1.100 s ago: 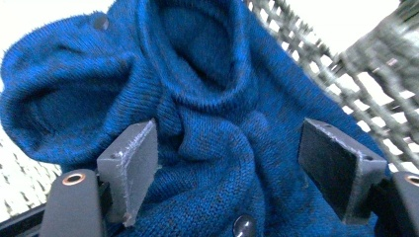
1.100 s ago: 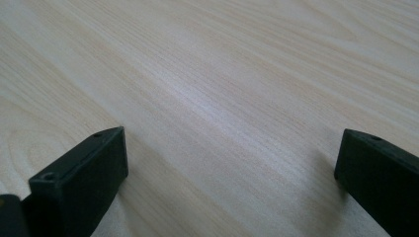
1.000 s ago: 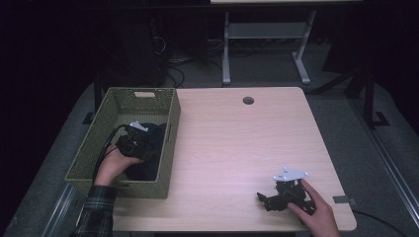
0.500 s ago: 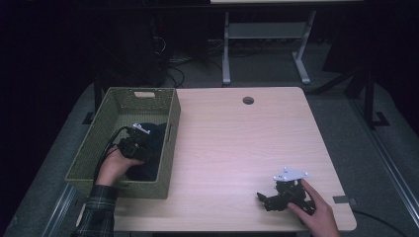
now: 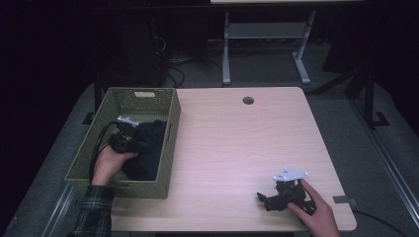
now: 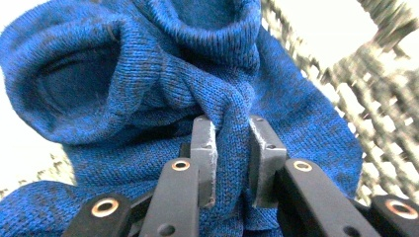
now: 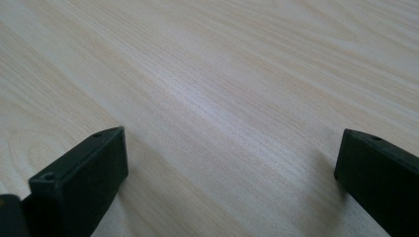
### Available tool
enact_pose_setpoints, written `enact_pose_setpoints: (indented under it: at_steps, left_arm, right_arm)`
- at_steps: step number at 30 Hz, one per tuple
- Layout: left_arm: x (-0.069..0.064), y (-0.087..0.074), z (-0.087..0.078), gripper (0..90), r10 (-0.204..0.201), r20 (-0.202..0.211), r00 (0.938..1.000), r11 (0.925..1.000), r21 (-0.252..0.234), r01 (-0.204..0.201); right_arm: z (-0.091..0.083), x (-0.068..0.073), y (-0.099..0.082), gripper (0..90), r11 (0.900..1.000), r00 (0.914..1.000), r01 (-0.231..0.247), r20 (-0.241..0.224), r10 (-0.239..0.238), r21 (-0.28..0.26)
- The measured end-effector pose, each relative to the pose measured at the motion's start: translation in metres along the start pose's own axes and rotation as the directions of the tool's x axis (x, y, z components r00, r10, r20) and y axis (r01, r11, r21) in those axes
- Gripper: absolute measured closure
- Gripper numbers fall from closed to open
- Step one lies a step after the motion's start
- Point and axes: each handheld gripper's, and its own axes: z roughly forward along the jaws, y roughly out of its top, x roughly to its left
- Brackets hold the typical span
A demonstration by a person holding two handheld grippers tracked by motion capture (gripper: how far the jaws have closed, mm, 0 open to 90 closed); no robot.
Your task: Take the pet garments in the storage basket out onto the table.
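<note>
A blue knitted garment [image 6: 148, 79] lies bunched inside a green woven basket [image 5: 148, 94] at the table's left; from above the garment [image 5: 150, 148] looks dark. My left gripper [image 6: 232, 148] has just closed its jaws on a fold of the knit, and the cloth is pinched between the pads. In the high view that left gripper [image 5: 129, 139] sits inside the basket in the person's left hand. My right gripper [image 5: 269, 200] rests near the table's front right edge, jaws wide apart. The right gripper [image 7: 232, 163] has bare wood between its fingers.
The light wooden table [image 5: 247, 143] has a round cable hole [image 5: 248, 100] near its far edge. Basket weave [image 6: 375, 98] rises close at the right of the left gripper view. A metal stand [image 5: 262, 44] and cables lie on the dark floor beyond the table.
The left gripper has closed on the garment and lifted slightly inside the basket. The right hand and gripper have stayed put.
</note>
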Motion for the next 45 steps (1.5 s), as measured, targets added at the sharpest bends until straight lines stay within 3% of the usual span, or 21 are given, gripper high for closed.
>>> enact_pose_setpoints:
  at_steps: [4, 5, 6, 7, 8, 11, 12, 13, 14, 16, 17, 19, 20, 22, 24, 25, 26, 27, 29, 41, 45]
  left_arm:
    - [0.001, 0.001, -0.016, 75.9, -0.008, 0.008, 0.9999, 0.9948, -0.101, 0.009]
    - [0.001, 0.001, -0.024, 75.9, 0.0, 0.024, 0.9997, 0.9865, -0.164, 0.004]
    - [0.001, 0.001, -0.024, 75.9, 0.0, 0.024, 0.9997, 0.9865, -0.164, 0.004]
    - [0.0, 0.001, -0.03, 75.9, -0.005, 0.025, 0.9997, 0.9775, -0.211, 0.01]
    - [0.0, 0.001, -0.03, 76.0, -0.005, 0.025, 0.9997, 0.9775, -0.211, 0.01]
    - [-0.001, 0.002, -0.043, 76.1, -0.011, 0.026, 0.9996, 0.9557, -0.294, 0.018]
    - [-0.001, 0.002, -0.043, 76.2, -0.011, 0.026, 0.9996, 0.9557, -0.294, 0.018]
    - [0.0, 0.002, -0.051, 76.4, -0.009, 0.032, 0.9994, 0.939, -0.343, 0.02]
    - [0.0, 0.002, -0.051, 76.4, -0.009, 0.032, 0.9994, 0.939, -0.343, 0.02]
    - [-0.001, 0.002, -0.06, 76.5, 0.0, 0.033, 0.9995, 0.9218, -0.387, 0.013]
    - [-0.001, 0.002, -0.06, 76.7, 0.0, 0.033, 0.9995, 0.9218, -0.387, 0.013]
    - [-0.002, 0.004, -0.071, 76.8, 0.022, 0.017, 0.9996, 0.9029, -0.43, -0.012]
    - [-0.002, 0.004, -0.071, 77.0, 0.022, 0.017, 0.9996, 0.9029, -0.43, -0.012]
    - [-0.003, 0.005, -0.078, 77.3, 0.027, 0.017, 0.9995, 0.8877, -0.46, -0.016]
    - [-0.006, 0.006, -0.087, 77.6, 0.04, 0.027, 0.9988, 0.868, -0.496, -0.022]
    - [-0.006, 0.006, -0.087, 77.6, 0.04, 0.027, 0.9988, 0.868, -0.496, -0.022]
    - [-0.009, 0.007, -0.092, 77.7, 0.048, 0.035, 0.9982, 0.8589, -0.512, -0.024]
    - [-0.009, 0.007, -0.092, 77.7, 0.048, 0.035, 0.9982, 0.8589, -0.512, -0.024]
    - [-0.015, 0.01, -0.098, 77.7, 0.071, 0.045, 0.9965, 0.8445, -0.534, -0.036]
    - [-0.04, 0.026, -0.102, 78.0, 0.143, 0.079, 0.9865, 0.8202, -0.567, -0.074]
    - [-0.049, 0.033, -0.103, 78.1, 0.17, 0.1, 0.9804, 0.8098, -0.581, -0.081]
  right_arm:
    - [0.0, 0.0, 0.0, 0.0, 1.0, 1.0, -0.001, -0.001, 0.001, -0.001]
    - [0.0, 0.0, 0.0, 0.0, 1.0, 1.0, 0.0, 0.0, 0.0, -0.001]
    - [0.0, 0.0, 0.0, 0.0, 1.0, 1.0, -0.001, -0.001, 0.001, -0.001]
    - [0.0, 0.0, 0.0, 0.0, 1.0, 1.0, -0.001, -0.001, 0.001, -0.002]
    - [0.0, 0.0, 0.0, 0.0, 1.0, 1.0, -0.001, -0.001, 0.001, -0.002]
    - [0.0, 0.0, 0.0, 0.0, 1.0, 1.0, 0.001, -0.001, -0.001, -0.002]
    - [0.0, 0.0, 0.0, 0.0, 1.0, 1.0, 0.001, -0.001, -0.001, -0.002]
    - [0.0, 0.0, 0.0, 0.0, 1.0, 1.0, 0.001, -0.001, -0.001, -0.002]
    - [0.0, 0.0, 0.0, 0.0, 1.0, 1.0, 0.001, -0.001, -0.001, -0.002]
    - [0.0, 0.0, 0.0, 0.0, 1.0, 1.0, 0.0, -0.001, 0.0, -0.002]
    - [0.0, 0.0, 0.0, 0.0, 1.0, 1.0, -0.002, -0.002, 0.002, -0.001]
    - [0.0, 0.0, 0.0, 0.0, 1.0, 1.0, 0.001, -0.001, -0.001, -0.002]
    - [0.0, 0.0, 0.0, 0.0, 1.0, 1.0, 0.001, -0.001, -0.001, -0.002]
    - [0.0, 0.0, 0.0, 0.0, 1.0, 1.0, 0.001, -0.001, -0.001, -0.003]
    - [0.0, 0.0, 0.0, 0.0, 1.0, 1.0, 0.001, -0.002, -0.001, -0.003]
    - [0.0, 0.0, 0.0, 0.0, 1.0, 1.0, 0.001, -0.002, -0.001, -0.003]
    - [0.0, 0.0, 0.0, 0.0, 1.0, 1.0, 0.003, -0.002, -0.003, -0.003]
    - [0.0, 0.0, 0.0, 0.0, 1.0, 1.0, 0.003, -0.002, -0.003, -0.002]
    - [0.0, 0.0, 0.0, 0.0, 1.0, 1.0, 0.004, -0.002, -0.004, -0.002]
    - [0.001, -0.001, 0.001, 0.0, 1.0, 1.0, 0.004, -0.007, -0.004, -0.002]
    - [0.001, -0.001, 0.001, 0.0, 1.0, 1.0, 0.002, -0.007, -0.002, -0.003]
